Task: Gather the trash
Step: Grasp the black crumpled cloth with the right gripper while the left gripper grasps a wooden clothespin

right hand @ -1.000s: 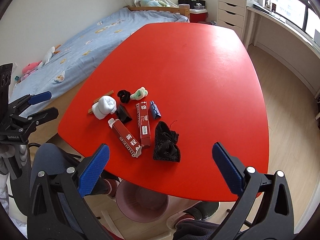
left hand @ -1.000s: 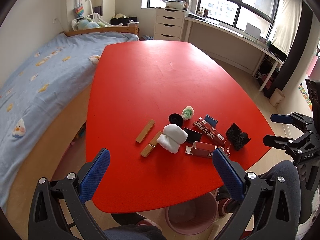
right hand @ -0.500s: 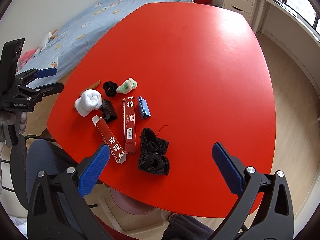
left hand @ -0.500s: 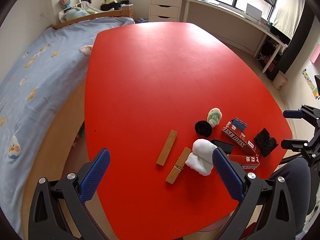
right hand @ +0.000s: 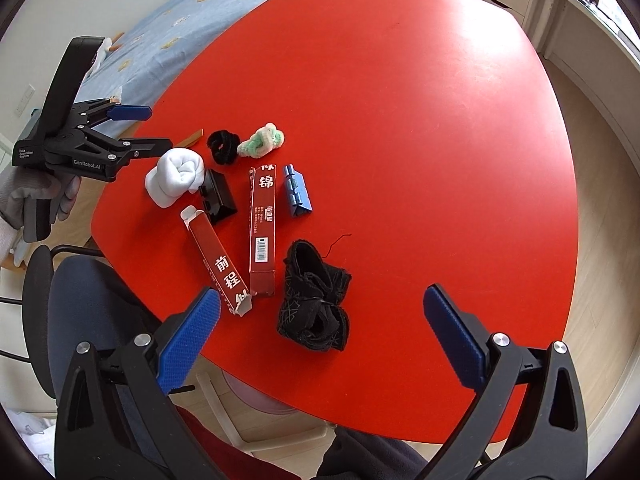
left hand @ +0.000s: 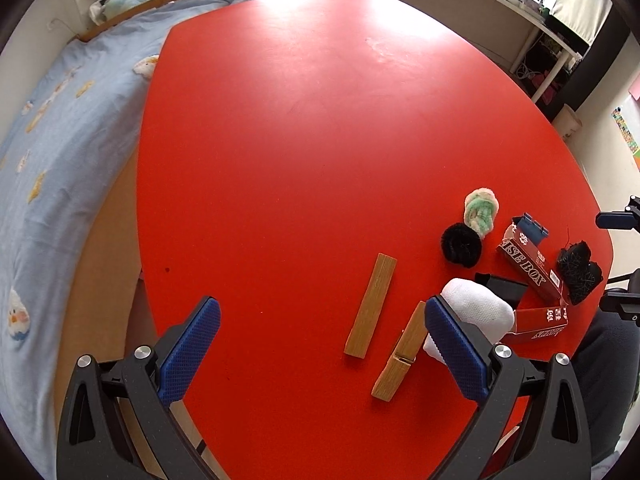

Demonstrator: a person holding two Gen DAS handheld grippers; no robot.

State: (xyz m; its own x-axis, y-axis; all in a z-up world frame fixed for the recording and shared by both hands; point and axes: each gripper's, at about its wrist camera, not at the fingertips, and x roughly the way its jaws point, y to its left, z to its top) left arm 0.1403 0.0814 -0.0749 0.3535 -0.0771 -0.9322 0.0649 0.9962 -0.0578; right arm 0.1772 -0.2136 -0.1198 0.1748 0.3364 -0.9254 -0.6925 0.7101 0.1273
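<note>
Trash lies in a cluster near the front edge of the red table [right hand: 400, 100]. There are two red cartons [right hand: 262, 228] [right hand: 218, 260], a blue piece [right hand: 297, 196], a black box [right hand: 218, 196], a white sock roll [right hand: 176, 176], a black scrunchie [right hand: 222, 146], a green-white scrunchie [right hand: 262, 140] and a black sock bundle [right hand: 316, 300]. Two wooden sticks [left hand: 372, 306] [left hand: 402, 354] lie left of the sock roll [left hand: 478, 310]. My left gripper [left hand: 320, 344] is open and empty above the sticks. My right gripper [right hand: 320, 336] is open and empty over the black bundle.
A pink bin [right hand: 256, 396] stands on the floor under the table's front edge. A blue office chair [right hand: 88, 312] is at the near left. A bed with a blue cover [left hand: 52, 152] runs along the table's left side. A white desk [left hand: 520, 12] stands by the windows.
Both grippers have moved forward and down toward the table. The trash now looks larger and closer. The left gripper has come over the sticks, beside the white sock roll. Both stay open.
</note>
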